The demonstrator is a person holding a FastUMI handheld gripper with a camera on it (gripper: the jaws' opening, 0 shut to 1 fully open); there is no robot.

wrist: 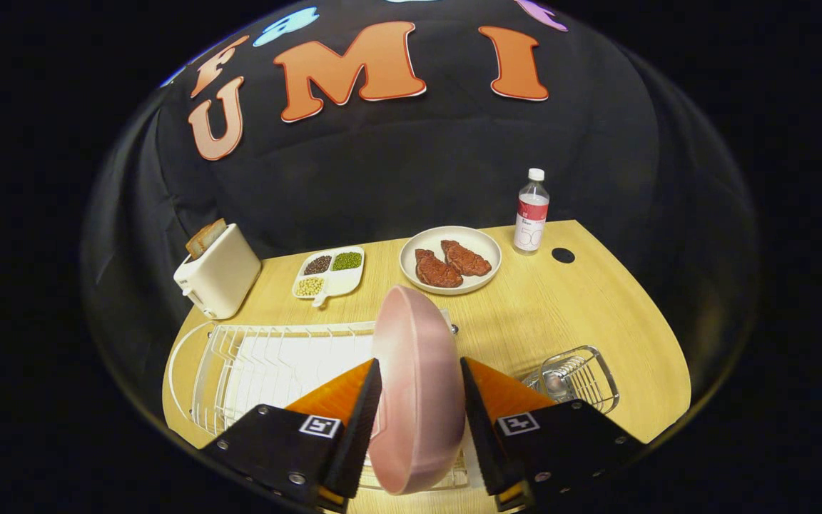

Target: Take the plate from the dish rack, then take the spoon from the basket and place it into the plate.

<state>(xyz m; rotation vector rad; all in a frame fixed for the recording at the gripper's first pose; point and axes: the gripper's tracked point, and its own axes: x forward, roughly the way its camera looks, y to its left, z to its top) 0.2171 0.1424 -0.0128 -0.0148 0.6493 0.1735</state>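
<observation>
A pink plate (414, 371) stands on edge between my two fingers, and my gripper (419, 396) is shut on it. The plate is held above the right end of the white wire dish rack (261, 364), which lies on the wooden table just ahead of the fingers. To the right of the fingers sits a small wire basket (582, 375) with the shiny bowl of a spoon (555, 383) showing inside it. The plate hides part of the rack's right end.
Beyond the rack stand a white toaster (220, 275) with bread, a divided white dish (329, 273) of beans, a white plate (411, 260) with two pieces of meat, and a water bottle (531, 212). A cable hole (563, 255) lies by the bottle. The wooden table (561, 314) shows bare between basket and bottle.
</observation>
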